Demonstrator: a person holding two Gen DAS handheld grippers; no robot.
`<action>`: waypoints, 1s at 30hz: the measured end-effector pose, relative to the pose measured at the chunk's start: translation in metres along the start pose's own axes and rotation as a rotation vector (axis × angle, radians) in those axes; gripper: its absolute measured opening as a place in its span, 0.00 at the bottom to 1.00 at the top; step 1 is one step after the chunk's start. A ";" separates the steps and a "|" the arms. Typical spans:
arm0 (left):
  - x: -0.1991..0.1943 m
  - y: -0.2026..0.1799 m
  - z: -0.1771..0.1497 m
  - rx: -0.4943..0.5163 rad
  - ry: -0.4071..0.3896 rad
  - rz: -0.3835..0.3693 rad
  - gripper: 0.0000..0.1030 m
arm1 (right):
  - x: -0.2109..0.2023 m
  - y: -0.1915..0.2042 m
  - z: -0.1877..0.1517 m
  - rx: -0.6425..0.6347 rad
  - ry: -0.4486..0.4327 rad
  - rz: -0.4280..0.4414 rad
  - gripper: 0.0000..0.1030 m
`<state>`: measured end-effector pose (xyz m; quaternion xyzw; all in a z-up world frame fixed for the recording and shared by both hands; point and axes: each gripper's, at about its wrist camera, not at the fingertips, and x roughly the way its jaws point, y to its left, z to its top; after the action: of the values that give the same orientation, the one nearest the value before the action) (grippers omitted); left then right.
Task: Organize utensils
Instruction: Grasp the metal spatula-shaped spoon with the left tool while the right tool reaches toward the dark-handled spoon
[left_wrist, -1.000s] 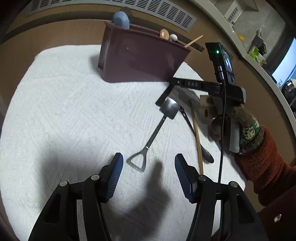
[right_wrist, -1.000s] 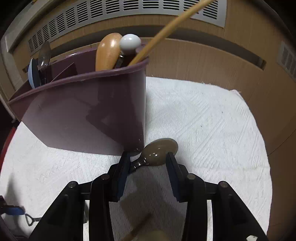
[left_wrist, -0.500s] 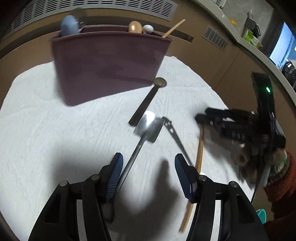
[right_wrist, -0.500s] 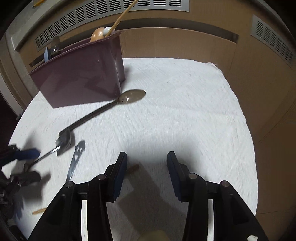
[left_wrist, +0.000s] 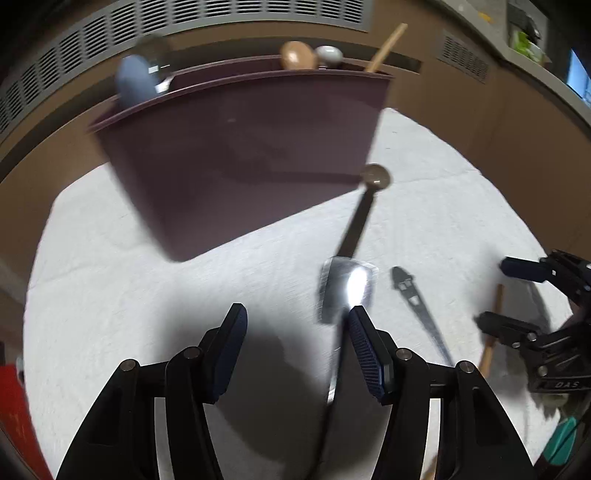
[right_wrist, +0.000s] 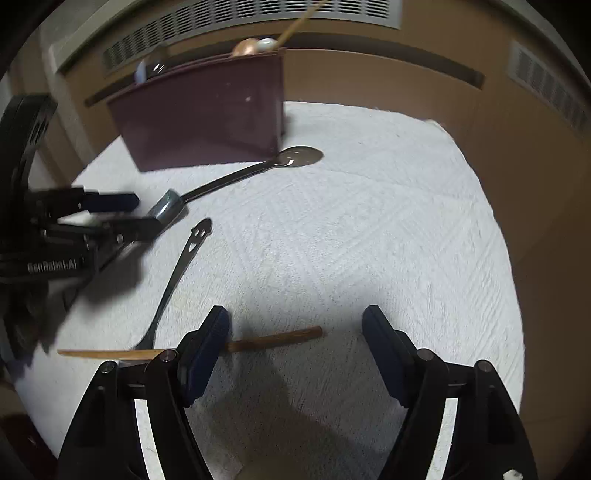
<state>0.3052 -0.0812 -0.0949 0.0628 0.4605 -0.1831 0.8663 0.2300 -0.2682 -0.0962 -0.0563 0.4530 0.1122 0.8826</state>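
Spoon lies released beside the maroon caddy, well ahead of the right tongs, whose jaws have just been opening and now straddle the wooden stick. Left tongs gape over the small shovel, gripping nothing.

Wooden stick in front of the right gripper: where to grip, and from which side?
Grip the wooden stick on its bare thick end, straight down from above. It lies flat on the white cloth, crosswise to the open right gripper, whose left finger covers part of it; the wrist must roll so the fingers straddle it.
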 end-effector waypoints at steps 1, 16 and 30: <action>-0.003 0.007 -0.003 -0.021 0.000 0.008 0.57 | -0.004 0.004 -0.001 -0.021 -0.005 0.020 0.54; -0.048 0.052 -0.061 -0.176 -0.002 -0.065 0.57 | -0.003 0.018 0.007 0.155 0.082 0.260 0.41; -0.026 0.013 -0.016 -0.133 0.014 -0.159 0.63 | 0.010 0.053 0.022 -0.137 -0.014 0.030 0.43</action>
<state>0.2844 -0.0583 -0.0834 -0.0305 0.4814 -0.2199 0.8480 0.2400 -0.2107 -0.0915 -0.1091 0.4389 0.1568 0.8780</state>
